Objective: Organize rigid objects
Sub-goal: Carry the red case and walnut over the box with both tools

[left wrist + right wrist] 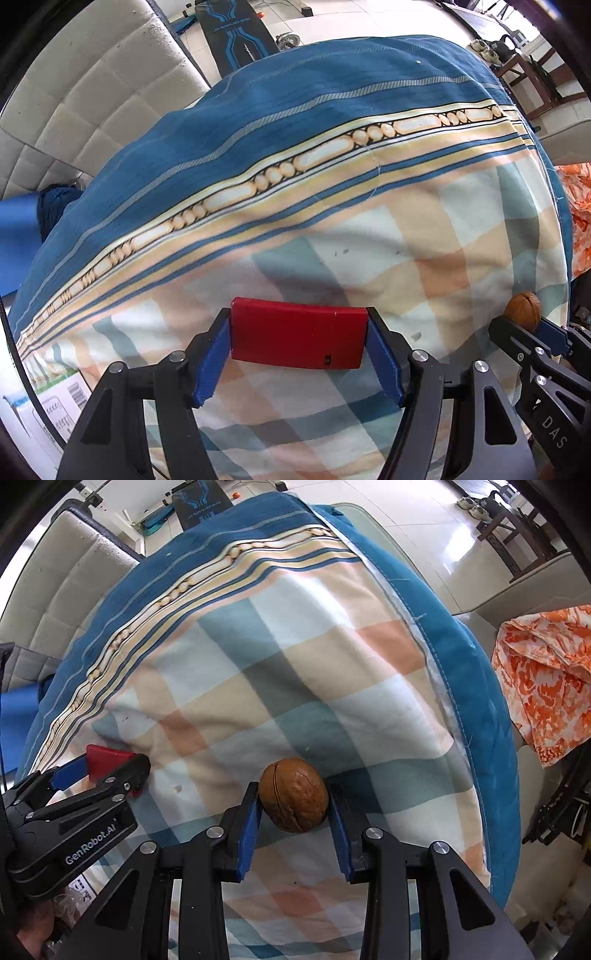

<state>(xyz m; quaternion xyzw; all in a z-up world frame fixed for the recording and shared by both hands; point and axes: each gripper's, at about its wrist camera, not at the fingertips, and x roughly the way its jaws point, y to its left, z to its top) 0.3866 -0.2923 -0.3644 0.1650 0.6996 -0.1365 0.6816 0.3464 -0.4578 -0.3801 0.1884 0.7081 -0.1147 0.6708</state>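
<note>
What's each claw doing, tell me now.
Left claw: closed on the red block.
Right claw: closed on the walnut.

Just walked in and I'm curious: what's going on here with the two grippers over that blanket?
A person is working two hand-held grippers over a checked blanket. The left gripper is closed on a red block, its pads against both ends. The right gripper is closed on a walnut. Whether either thing is lifted or resting on the cloth is hard to tell. An orange patterned cloth lies off to the right.
</note>
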